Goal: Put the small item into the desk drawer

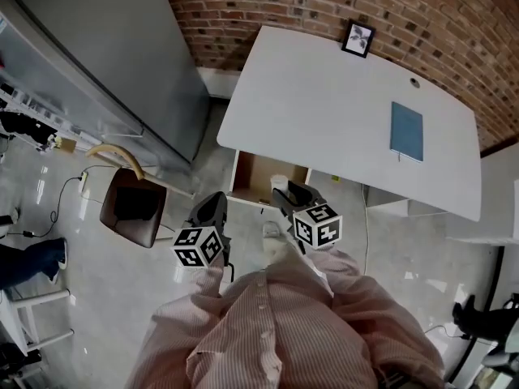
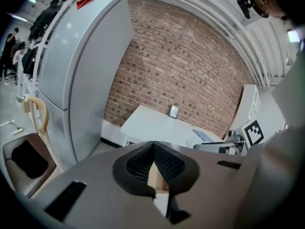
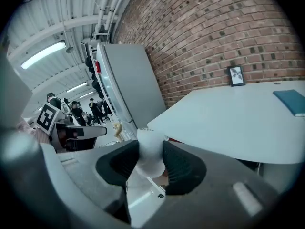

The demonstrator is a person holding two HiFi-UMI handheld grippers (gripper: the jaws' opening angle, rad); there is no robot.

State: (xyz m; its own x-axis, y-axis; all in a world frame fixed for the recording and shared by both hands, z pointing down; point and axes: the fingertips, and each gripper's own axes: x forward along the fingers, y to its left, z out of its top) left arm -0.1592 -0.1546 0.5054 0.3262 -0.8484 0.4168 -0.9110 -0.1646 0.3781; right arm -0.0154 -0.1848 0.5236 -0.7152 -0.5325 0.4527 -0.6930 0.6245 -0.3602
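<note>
The white desk (image 1: 324, 104) has its drawer (image 1: 238, 173) pulled open at the front, showing a brown inside. My right gripper (image 1: 284, 193) hovers just over the drawer's right part. It is shut on a small white item (image 3: 150, 154), which bulges out between the dark pads in the right gripper view. That item shows as a pale lump (image 1: 280, 182) at the jaw tips in the head view. My left gripper (image 1: 212, 207) hangs left of the drawer's front. Its jaws (image 2: 153, 144) meet at the tips with nothing between them.
A blue book (image 1: 406, 130) and a small picture frame (image 1: 358, 38) sit on the desk by the brick wall. A tall grey cabinet (image 1: 105, 55) stands to the left, with a brown chair (image 1: 134, 205) on the floor before it. People stand far off at the left.
</note>
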